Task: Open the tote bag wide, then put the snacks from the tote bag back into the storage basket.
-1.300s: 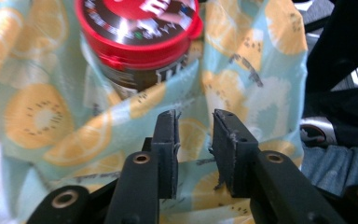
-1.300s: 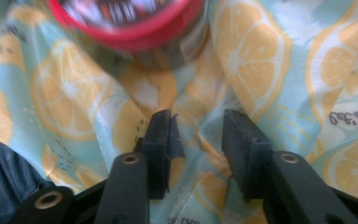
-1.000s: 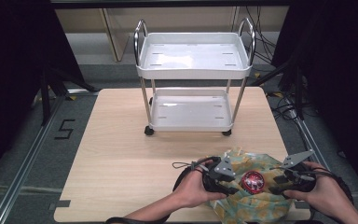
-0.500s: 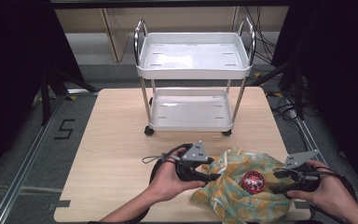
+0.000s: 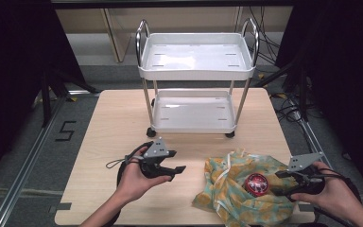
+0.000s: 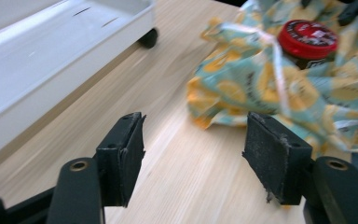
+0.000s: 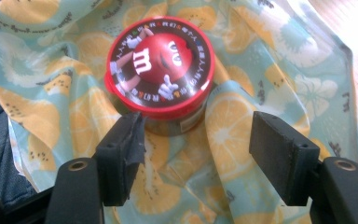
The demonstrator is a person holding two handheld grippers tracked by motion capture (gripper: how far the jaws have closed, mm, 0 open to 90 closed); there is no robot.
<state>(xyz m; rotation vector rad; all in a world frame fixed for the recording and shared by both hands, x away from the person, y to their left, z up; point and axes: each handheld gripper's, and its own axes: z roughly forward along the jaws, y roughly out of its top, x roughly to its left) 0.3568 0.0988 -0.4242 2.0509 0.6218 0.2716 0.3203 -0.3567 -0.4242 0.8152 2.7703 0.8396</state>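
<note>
Since it left the cloth [image 5: 238, 189], left claw [image 5: 178, 169] wide, empty (right claw [image 5: 278, 183] likewise).

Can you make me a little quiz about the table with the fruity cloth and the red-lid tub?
1. True or false: the left gripper is gripping the cloth bag.
2. What rests on the cloth bag: (a) a spoon, (b) a red-lidded tub, (c) a cup?
3. What stands at the far edge of the table?

Key
1. False: its jaws stand open over bare wood, apart from the bag.
2. b
3. A white two-shelf cart on wheels.
</note>
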